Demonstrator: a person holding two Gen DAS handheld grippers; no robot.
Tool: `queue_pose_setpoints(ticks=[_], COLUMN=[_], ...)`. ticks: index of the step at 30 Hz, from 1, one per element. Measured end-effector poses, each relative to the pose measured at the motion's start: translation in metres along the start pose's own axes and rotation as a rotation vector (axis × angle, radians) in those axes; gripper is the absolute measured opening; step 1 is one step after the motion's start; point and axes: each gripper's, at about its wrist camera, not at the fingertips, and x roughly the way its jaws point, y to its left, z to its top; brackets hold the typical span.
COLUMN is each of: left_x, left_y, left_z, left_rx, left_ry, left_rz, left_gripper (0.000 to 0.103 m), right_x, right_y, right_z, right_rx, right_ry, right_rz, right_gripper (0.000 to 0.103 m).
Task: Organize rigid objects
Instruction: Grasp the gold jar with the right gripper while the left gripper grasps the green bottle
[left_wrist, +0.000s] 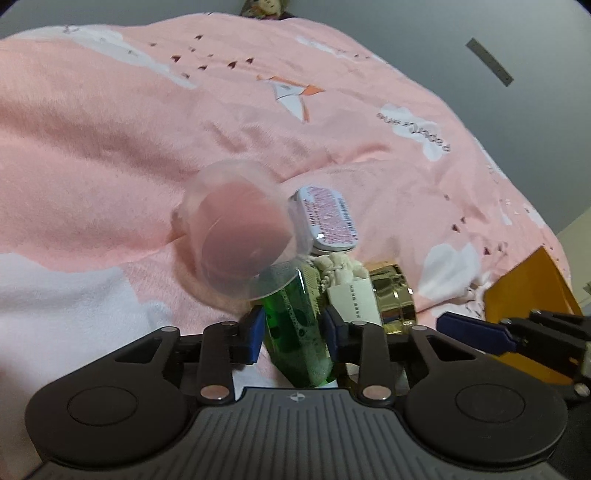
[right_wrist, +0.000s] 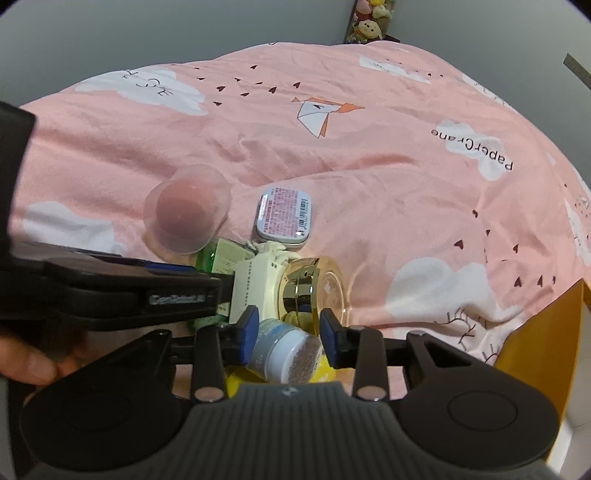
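From the left wrist view, the left hand-held gripper (left_wrist: 293, 334) has its blue pads on either side of a green bottle (left_wrist: 297, 325) that lies on the pink bedspread (left_wrist: 110, 147). The pads sit close against the bottle's sides, though whether they are actually pressing it I cannot tell. Just beyond the bottle a clear plastic cup (left_wrist: 236, 240) rests on its side, and to its right lie a small flat tin (left_wrist: 327, 219), a white carton (left_wrist: 352, 297) and a gold jar (left_wrist: 393, 295) — all packed close together. The right hand-held gripper's blue finger (left_wrist: 476, 330) shows at the near right.

From the right wrist view, the right hand-held gripper (right_wrist: 288, 332) is partly open around a small white jar (right_wrist: 286, 352) lying on something yellow (right_wrist: 236, 384); there are gaps beside both pads, so it holds nothing. The gold jar (right_wrist: 314, 291) is just beyond, the tin (right_wrist: 283, 214) and cup (right_wrist: 186, 214) farther off.

The step in hand looks like picking from the cluster, one item per gripper. Next, each needs to close squarely and lift straight up — the neighbours are near enough to be knocked.
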Motion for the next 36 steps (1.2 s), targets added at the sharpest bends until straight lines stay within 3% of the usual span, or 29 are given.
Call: queue_pose_setpoints(ticks=[8,15,16,24,28,34,36], left_x=[0.013,0.029,0.028,-0.007,-0.013,-0.018,-0.017], left_y=[0.005,0.006,0.006,-0.005,-0.005,0.004,0.007], left_z=[0.004,0.003,0.002,-0.004,-0.002,-0.003,-0.003], left_rx=[-0.041,-0.056,-0.053,0.045,0.069,0.012,0.003], left_ry=[0.033,0.073,0.068,-0.034,-0.025,-0.023,-0.017], left_rz=[-0.038,-0.041,-0.042,-0.022,-0.016,0.001,-0.004], left_gripper=[0.036,0.043,0.038,0.036,0.038,0.038,0.038], right_x=[0.001,0.002,0.001,-0.004,0.004,0.006,0.009], right_y=[-0.002,-0.009,-0.01,-0.027,-0.031,-0.018,-0.013], right_z=[0.001,0.002,0.002,0.006,0.011,0.016,0.017], right_rx=[-0.007,0.034,0.039,0.128,0.159,0.123,0.1], right_ry=[0.005,0.016,0.015,0.005,0.017,0.004,0.01], right_rz=[0.031,0.043,0.042,0.048,0.07,0.122,0.103], right_gripper=[0.031,0.031,0.031,0.031,0.032,0.031,0.031])
